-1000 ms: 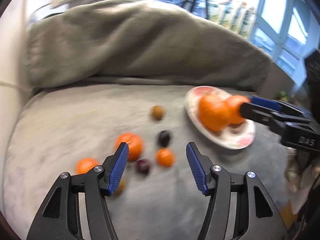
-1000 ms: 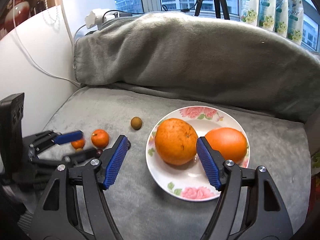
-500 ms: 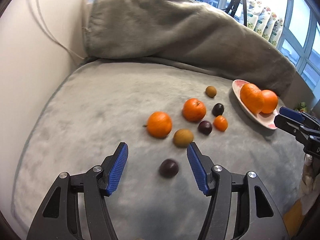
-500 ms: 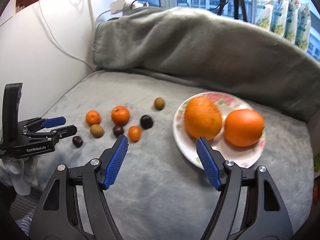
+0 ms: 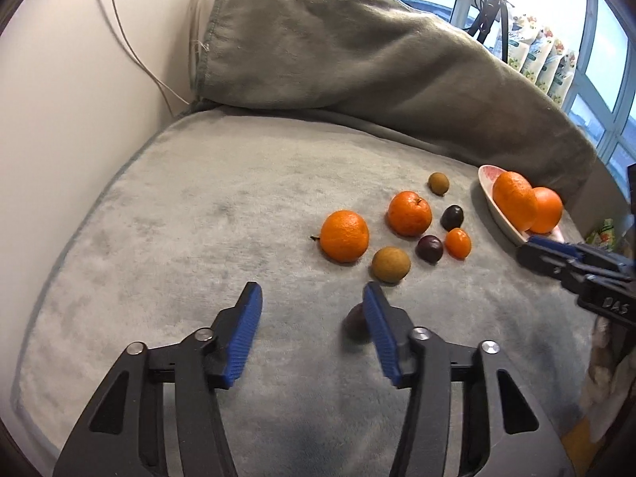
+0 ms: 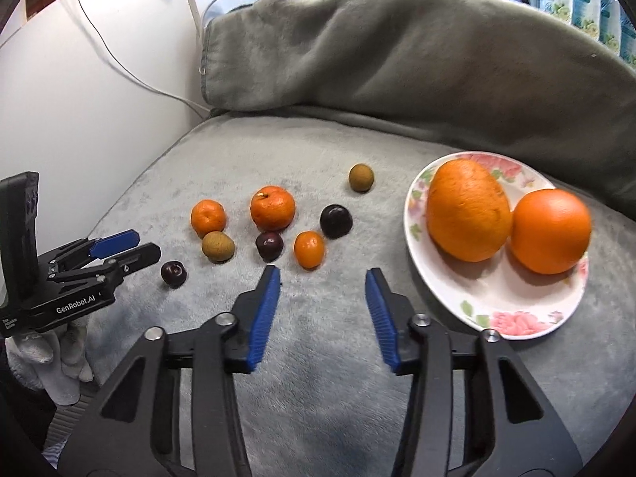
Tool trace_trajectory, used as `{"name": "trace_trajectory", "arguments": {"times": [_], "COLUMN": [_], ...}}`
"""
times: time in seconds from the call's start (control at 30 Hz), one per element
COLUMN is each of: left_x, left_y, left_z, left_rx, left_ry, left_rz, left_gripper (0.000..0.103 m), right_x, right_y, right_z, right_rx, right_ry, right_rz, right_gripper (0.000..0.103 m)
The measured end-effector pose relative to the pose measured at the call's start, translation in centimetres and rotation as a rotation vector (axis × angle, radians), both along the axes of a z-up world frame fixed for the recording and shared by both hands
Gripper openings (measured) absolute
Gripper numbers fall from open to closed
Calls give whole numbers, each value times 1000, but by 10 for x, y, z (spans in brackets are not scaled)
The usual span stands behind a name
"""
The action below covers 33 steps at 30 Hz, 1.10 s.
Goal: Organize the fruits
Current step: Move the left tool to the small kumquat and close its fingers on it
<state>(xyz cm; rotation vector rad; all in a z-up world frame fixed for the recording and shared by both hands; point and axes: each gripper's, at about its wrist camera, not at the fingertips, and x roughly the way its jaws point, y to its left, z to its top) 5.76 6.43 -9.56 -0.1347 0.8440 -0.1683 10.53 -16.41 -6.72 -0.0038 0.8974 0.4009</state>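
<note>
change since earlier frame: both grippers have narrowed their jaws and come lower toward the blanket; the dark plum once centred between the left jaws now sits against the right-hand pad.
left gripper (image 5: 312,326): jaws closing, grasping nothing yet; lower centre of its own view; seen at far left of the right wrist view (image 6: 129,246).
near plum (image 5: 355,324): partly hidden behind the right-hand pad; contact cannot be told.
loose fruit: large mandarin (image 5: 344,235), brown round fruit (image 5: 390,264), second mandarin (image 5: 409,213), dark plum (image 5: 429,248), small mandarin (image 5: 458,243), all centre right on the grey blanket (image 5: 198,238).
right gripper (image 6: 322,298): jaws closing, empty, only blanket between them; lower centre of its view.
plate (image 6: 508,310): right of frame, flowered rim, holding two large oranges (image 6: 469,208) touching each other.
</note>
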Motion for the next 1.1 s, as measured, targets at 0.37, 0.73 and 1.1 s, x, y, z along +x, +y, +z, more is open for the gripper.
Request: {"name": "trace_trajectory", "arguments": {"times": [0.37, 0.73, 1.1], "left_x": [24, 47, 60], "left_y": [1, -4, -12], "left_z": [-9, -14, -14], "left_rx": [-94, -114, -128], "left_ry": [32, 60, 89], "left_rz": [-39, -55, -68], "left_gripper": [29, 29, 30], "right_x": [23, 36, 46], "right_y": [15, 21, 21], "right_z": [-21, -29, -38], "right_rx": [17, 18, 41], "right_ry": [62, 85, 125], "right_rz": [11, 17, 15], "right_gripper": [35, 35, 35]}}
